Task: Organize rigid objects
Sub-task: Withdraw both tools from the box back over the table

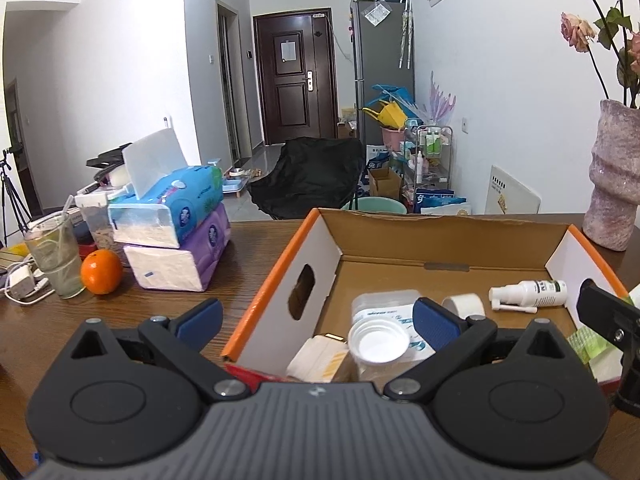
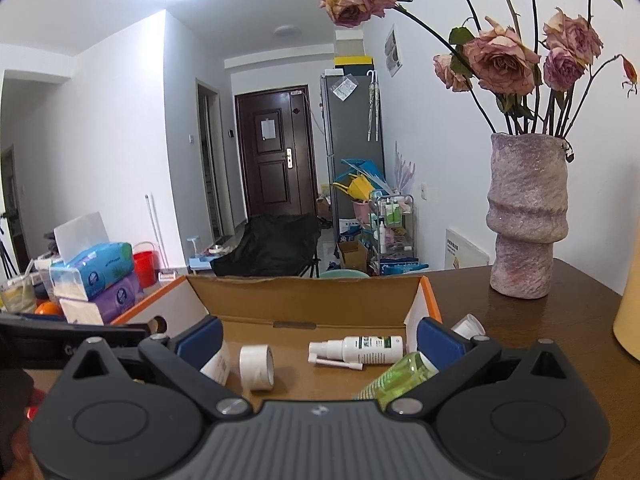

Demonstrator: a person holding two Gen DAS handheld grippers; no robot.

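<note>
Two hand-held grippers hang over an open cardboard box [image 1: 440, 240] on a wooden table [image 1: 248, 276], where small household items are being gathered; the box, its lid off and its orange-edged walls low, takes things from above, which seems to be why both tools come in from the near side. The left gripper [image 1: 318, 318] stands wide open and holds nothing; it straddles the box's left wall [image 1: 280, 300], one blue pad outside over the table, the other inside. Directly beneath that span, near the front of the box, sit a white-lidded jar [image 1: 378, 340], a flat plastic pack [image 1: 384, 308] behind it and a pale carton [image 1: 316, 358] to its left; none touches the pads. The right gripper [image 2: 320, 340] is likewise spread apart and empty, centred over the box floor; a tape roll [image 2: 257, 366] and a spray bottle [image 2: 368, 349] lie flat between its pads but farther back and lower, well clear of them. A green bottle [image 2: 396, 378] lies close under the right pad, possibly touching the tool, though the fisheye view leaves that unclear. Outside the box, stacked tissue packs [image 1: 180, 232], an orange [image 1: 101, 272] and a glass [image 1: 54, 258] wait at the left; a vase [image 2: 526, 216] of dried roses stands at the right, well apart from the work.
</note>
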